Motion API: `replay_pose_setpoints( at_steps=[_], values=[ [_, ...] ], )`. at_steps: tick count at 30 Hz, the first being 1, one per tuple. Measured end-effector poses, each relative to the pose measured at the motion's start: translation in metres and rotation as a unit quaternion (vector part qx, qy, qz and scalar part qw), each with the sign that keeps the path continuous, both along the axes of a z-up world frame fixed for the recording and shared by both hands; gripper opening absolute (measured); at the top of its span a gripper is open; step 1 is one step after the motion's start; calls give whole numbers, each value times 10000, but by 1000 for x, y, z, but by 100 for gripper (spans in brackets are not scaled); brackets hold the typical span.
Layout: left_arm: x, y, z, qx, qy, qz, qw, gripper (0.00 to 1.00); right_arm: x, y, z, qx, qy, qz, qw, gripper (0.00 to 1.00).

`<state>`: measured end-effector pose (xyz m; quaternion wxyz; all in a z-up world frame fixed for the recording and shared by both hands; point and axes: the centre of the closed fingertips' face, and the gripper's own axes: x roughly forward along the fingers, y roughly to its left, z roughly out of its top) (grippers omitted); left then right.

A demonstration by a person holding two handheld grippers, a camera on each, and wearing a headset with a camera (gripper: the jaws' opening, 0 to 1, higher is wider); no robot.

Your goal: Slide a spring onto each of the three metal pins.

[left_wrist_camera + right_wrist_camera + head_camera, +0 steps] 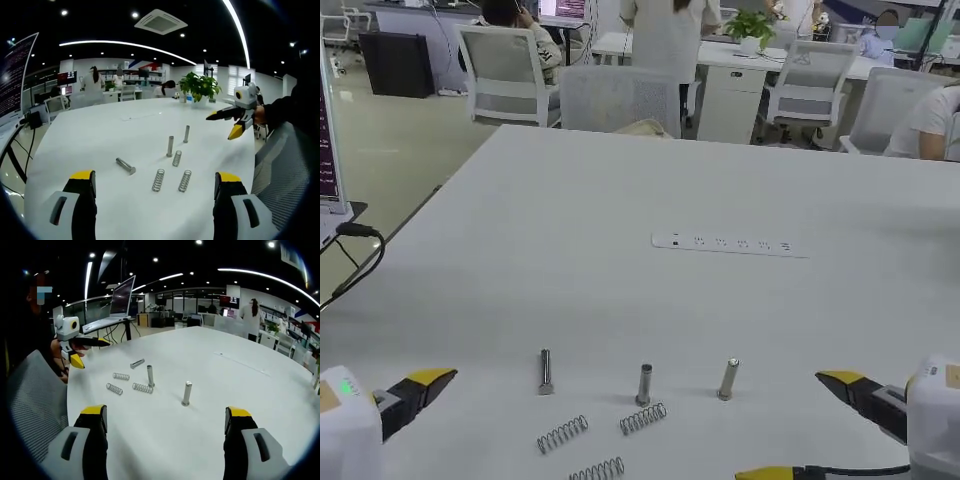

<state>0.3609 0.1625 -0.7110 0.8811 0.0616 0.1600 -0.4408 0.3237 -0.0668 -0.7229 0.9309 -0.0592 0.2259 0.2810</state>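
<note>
Three metal pins stand in a row on the white table near its front. The left pin (545, 371) (126, 165) lies flat, while the middle pin (644, 384) (170, 146) and right pin (728, 379) (186, 393) are upright. Three loose springs lie in front of them: spring one (562, 433), spring two (643, 418) beside the middle pin, and spring three (597, 469). My left gripper (155, 176) is open at the lower left, short of the springs. At the lower right my right gripper (800, 428) (166, 411) is open too. Both hold nothing.
A white power strip (730, 244) lies farther back on the table (620, 200). A laptop (120, 300) sits on a stand off the table's left side, with a black cable (360, 262) hanging there. Office chairs (510, 75) and people are beyond the far edge.
</note>
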Motion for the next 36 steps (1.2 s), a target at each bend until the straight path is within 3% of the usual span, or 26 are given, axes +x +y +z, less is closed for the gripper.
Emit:
replay_pose_setpoints(
  at_steps=[36],
  values=[
    [8,3,-1,28,1,57,10000,95,0,-2,-3,-89,36,-10,10000,96]
  ],
)
